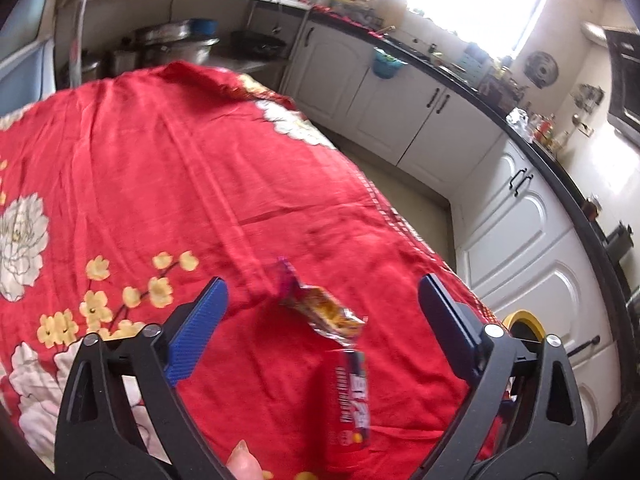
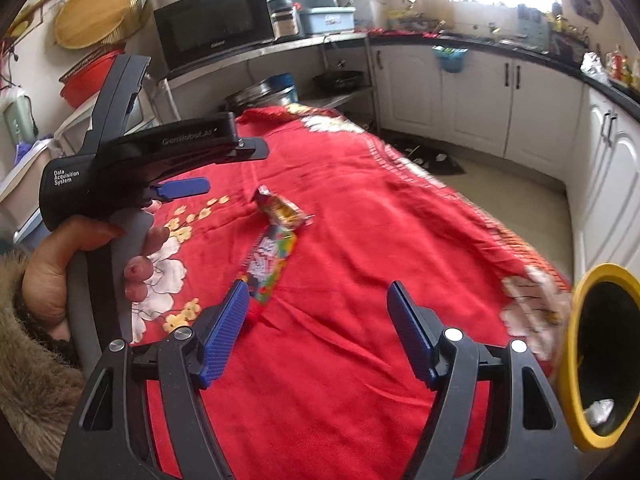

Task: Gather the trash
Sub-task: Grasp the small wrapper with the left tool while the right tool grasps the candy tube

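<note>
The right gripper (image 2: 316,328) stands part open and empty above the red flower-printed tablecloth (image 2: 340,400), with a yellow-rimmed black bin (image 2: 576,360) at its 3 o'clock. The left gripper (image 1: 322,312) gapes wide, gripping nothing. At its 12 o'clock lie a flat red printed wrapper (image 1: 356,396) and, just beyond and touching it, a crumpled shiny orange-and-purple snack wrapper (image 1: 320,308).

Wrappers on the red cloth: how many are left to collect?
2. A crumpled wrapper lies mid-cloth; a flat red wrapper lies just nearer, touching it. Others may be hidden behind the tools.
</note>
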The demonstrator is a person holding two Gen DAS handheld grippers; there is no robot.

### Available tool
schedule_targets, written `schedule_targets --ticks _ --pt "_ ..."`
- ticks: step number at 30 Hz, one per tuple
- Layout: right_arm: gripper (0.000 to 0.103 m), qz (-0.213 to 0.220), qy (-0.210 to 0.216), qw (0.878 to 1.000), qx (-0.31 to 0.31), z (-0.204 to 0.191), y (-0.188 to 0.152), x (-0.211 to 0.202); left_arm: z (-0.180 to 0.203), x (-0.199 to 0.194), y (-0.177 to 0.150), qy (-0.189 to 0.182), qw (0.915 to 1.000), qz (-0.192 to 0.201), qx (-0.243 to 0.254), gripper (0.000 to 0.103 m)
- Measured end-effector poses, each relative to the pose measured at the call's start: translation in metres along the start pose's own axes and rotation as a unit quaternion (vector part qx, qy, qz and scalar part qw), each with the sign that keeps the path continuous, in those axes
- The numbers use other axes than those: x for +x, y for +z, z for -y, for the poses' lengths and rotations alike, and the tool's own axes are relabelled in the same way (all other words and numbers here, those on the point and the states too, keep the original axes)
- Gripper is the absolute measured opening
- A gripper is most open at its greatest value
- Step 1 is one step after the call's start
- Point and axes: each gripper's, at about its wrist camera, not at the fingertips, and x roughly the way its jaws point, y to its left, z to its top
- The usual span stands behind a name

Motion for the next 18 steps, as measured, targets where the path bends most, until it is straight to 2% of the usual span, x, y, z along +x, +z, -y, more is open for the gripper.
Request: schedule_targets --ticks 7,11,18 --pt "0.068 -0.031 0.022 0.999 -0.006 -0.023 0.004 0.037 -0.033 0.013 0.003 -0.028 0.9972 -0.035 -0.059 0.067" --pt "0.060 -0.053 0.031 0.998 0.003 -0.027 0.004 0.057 -0.038 0.023 0.003 -0.053 0.9937 -0.058 -0.080 0.058" --pt "0.051 -0.078 0.064 0.994 0.037 -0.021 0.002 0.076 -0.037 0.043 0.005 -0.077 0.9876 -0.087 -0.106 0.051"
